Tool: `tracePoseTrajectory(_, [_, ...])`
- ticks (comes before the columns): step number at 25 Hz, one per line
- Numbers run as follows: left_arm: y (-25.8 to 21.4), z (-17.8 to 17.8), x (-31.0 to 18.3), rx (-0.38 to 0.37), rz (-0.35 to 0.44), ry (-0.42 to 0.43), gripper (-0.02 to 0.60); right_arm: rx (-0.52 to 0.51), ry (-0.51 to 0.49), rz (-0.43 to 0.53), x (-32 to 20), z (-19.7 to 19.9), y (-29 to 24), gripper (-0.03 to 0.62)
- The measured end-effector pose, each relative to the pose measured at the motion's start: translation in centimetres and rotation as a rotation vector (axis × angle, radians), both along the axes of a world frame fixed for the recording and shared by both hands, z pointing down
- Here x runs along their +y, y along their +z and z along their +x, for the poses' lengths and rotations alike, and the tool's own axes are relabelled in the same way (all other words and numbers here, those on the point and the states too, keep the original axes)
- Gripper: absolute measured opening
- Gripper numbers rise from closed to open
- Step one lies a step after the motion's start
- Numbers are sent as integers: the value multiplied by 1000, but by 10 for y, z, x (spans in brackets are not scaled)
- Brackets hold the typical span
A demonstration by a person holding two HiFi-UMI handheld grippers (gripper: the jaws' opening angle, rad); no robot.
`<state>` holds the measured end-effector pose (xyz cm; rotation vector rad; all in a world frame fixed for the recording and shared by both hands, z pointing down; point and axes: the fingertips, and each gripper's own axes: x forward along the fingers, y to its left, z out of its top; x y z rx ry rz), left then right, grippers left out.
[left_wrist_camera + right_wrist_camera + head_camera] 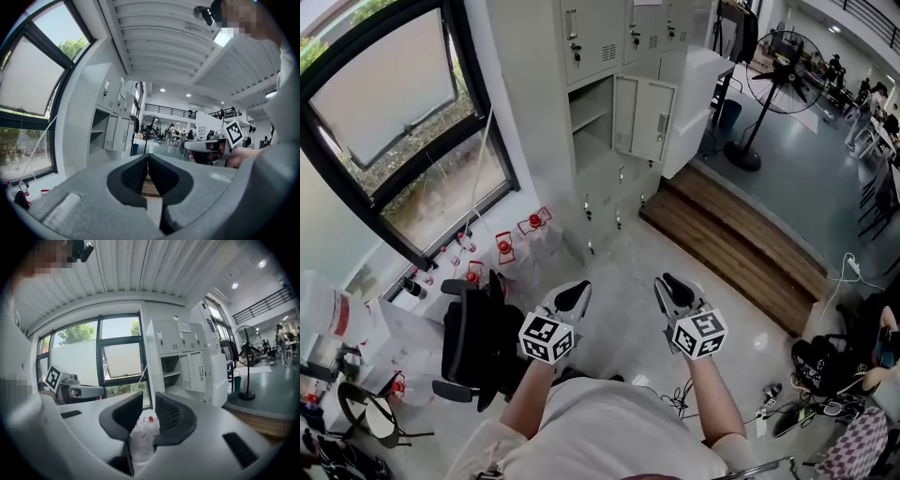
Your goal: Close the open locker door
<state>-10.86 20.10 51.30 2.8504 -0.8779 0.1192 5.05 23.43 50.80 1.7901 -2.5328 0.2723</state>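
**Locker door ajar, both grippers far short of it**

The locker door (645, 117) hangs open, swung out to the right of its open compartment (591, 124), in the middle row of the grey locker cabinet (592, 42). The doors above and below it are closed. A shelf shows inside the open compartment.

The cabinet stands against the wall, with a window (394, 112) to its left and a wooden step (741, 239) to its right. A standing fan (792, 61) is past the step.

I hold both forearms out ahead of me, side by side and roughly parallel. The left gripper (572, 298) and right gripper (675, 289) point roughly level toward the cabinet. Both are well apart from the door, with open floor between, and neither touches anything.

In the left gripper view the left gripper's jaws are pressed together with nothing between them. The door sits far off, up and left of the tips. In the right gripper view the right gripper's jaws stand narrowly apart and empty. The open door is far off to the upper right of them, and only distant red-capped bottles (502, 246) on the floor show through the gap.

A black office chair (478, 342) is just left of my left arm.
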Motion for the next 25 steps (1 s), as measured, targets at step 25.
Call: tracePoseTrajectory(25, [18, 36, -98, 8, -40, 30, 16, -2, 45, -51, -90, 41, 18, 71])
